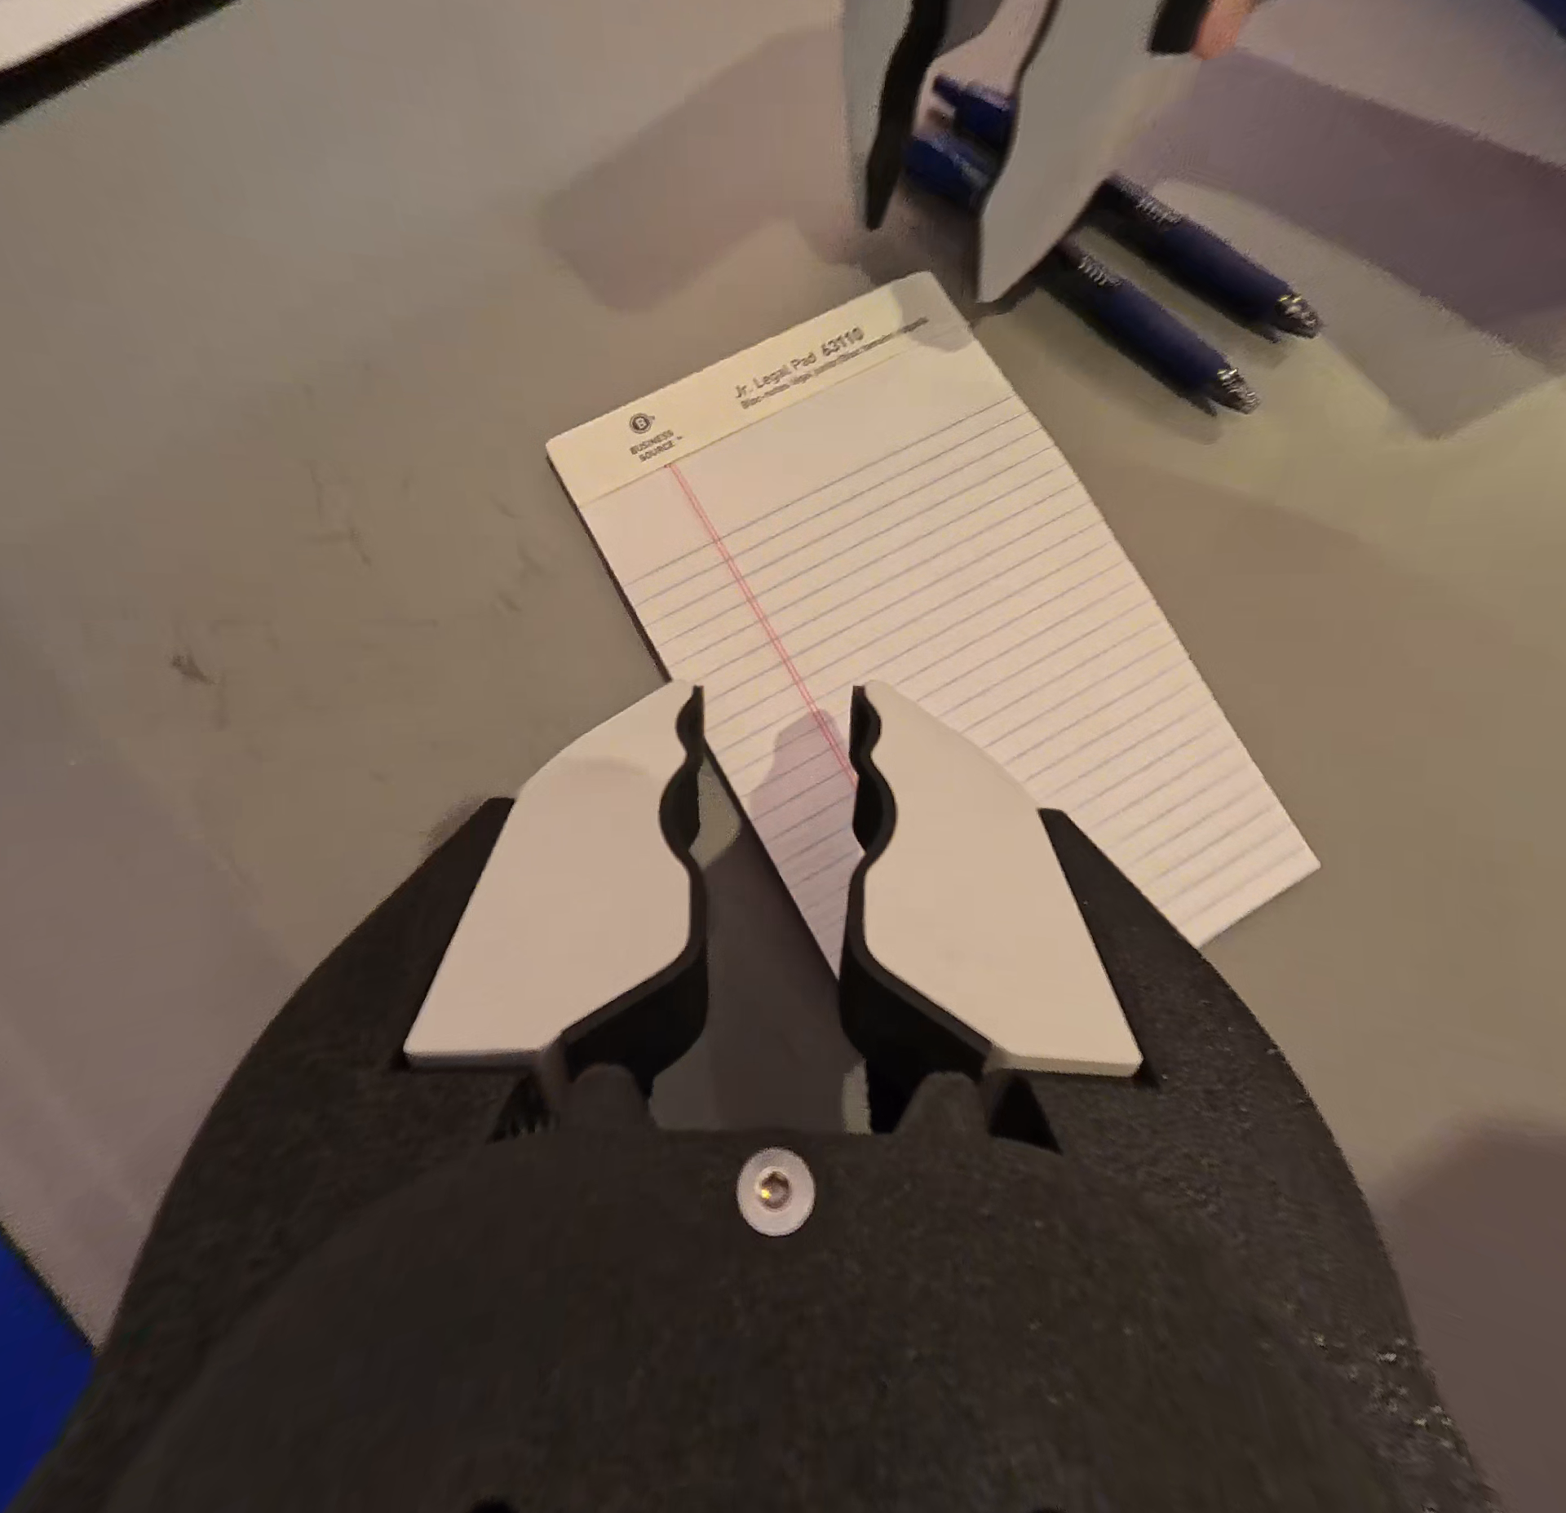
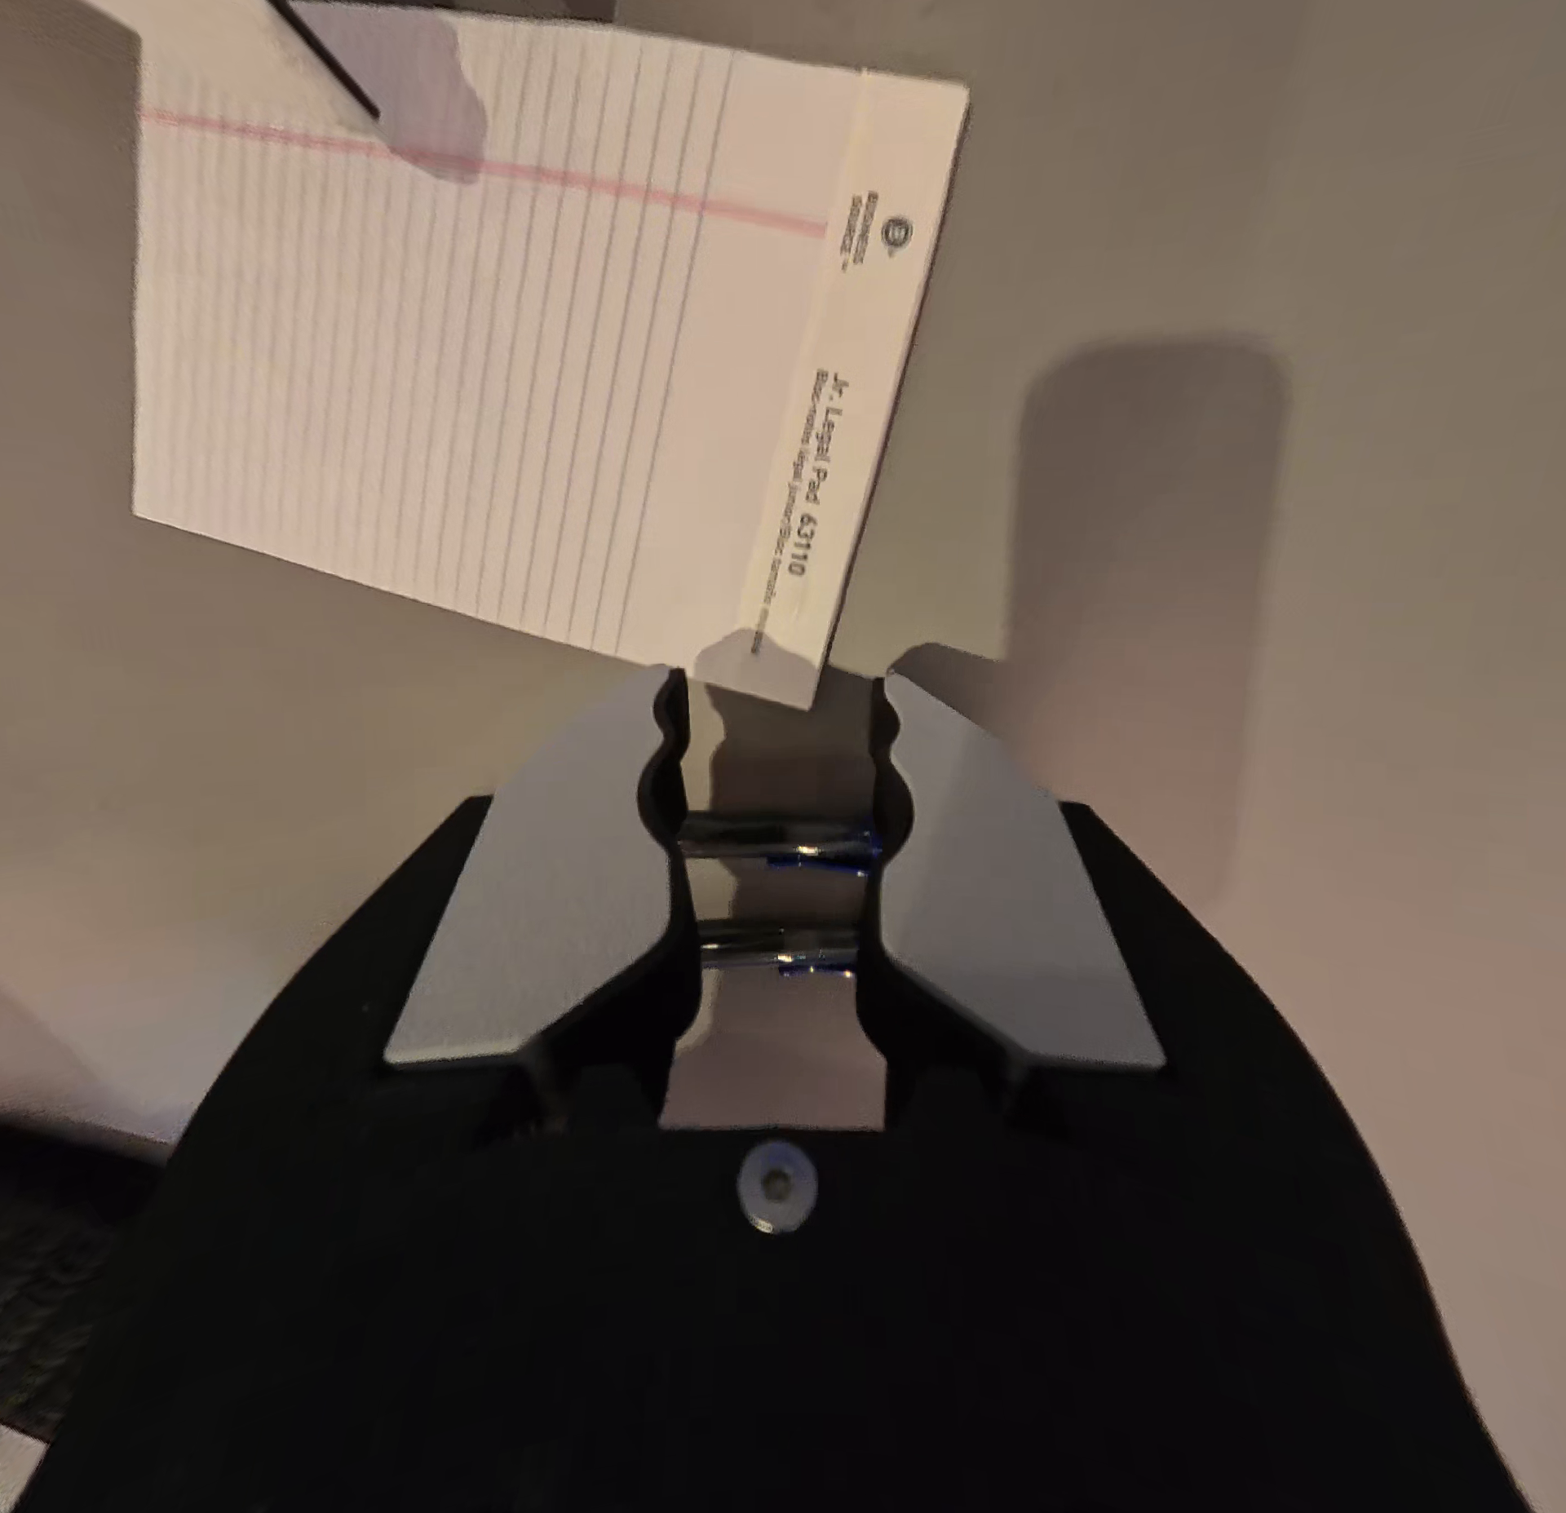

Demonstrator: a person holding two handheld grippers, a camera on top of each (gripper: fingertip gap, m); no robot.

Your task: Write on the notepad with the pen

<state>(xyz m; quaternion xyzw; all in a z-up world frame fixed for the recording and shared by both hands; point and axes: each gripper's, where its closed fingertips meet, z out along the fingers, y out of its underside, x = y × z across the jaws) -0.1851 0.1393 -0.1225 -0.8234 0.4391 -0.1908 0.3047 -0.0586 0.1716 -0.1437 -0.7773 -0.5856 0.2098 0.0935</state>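
A white lined notepad point(image 1: 932, 582) lies flat on the grey table point(image 1: 297, 455). My left gripper point(image 1: 776, 697) is open and empty, low over the pad's lower left corner. Two blue pens point(image 1: 1161, 337) with silver tips lie side by side on the table just beyond the pad's top right corner. My right gripper point(image 1: 936, 252) is open and points down over the pens' rear halves. In the right wrist view the two pens point(image 2: 775, 845) lie crosswise between the open fingers of the right gripper point(image 2: 781, 680), not clamped. The notepad point(image 2: 508, 328) lies ahead, with a left gripper finger point(image 2: 330, 66) on its far corner.
A white sheet or board with a black edge point(image 1: 68, 15) lies at the table's far left. A gloved hand point(image 1: 1220, 23) holds the right gripper. Something blue point(image 1: 34, 1320) shows below the table's near left edge. About 15 cm separates my left fingertips from my right.
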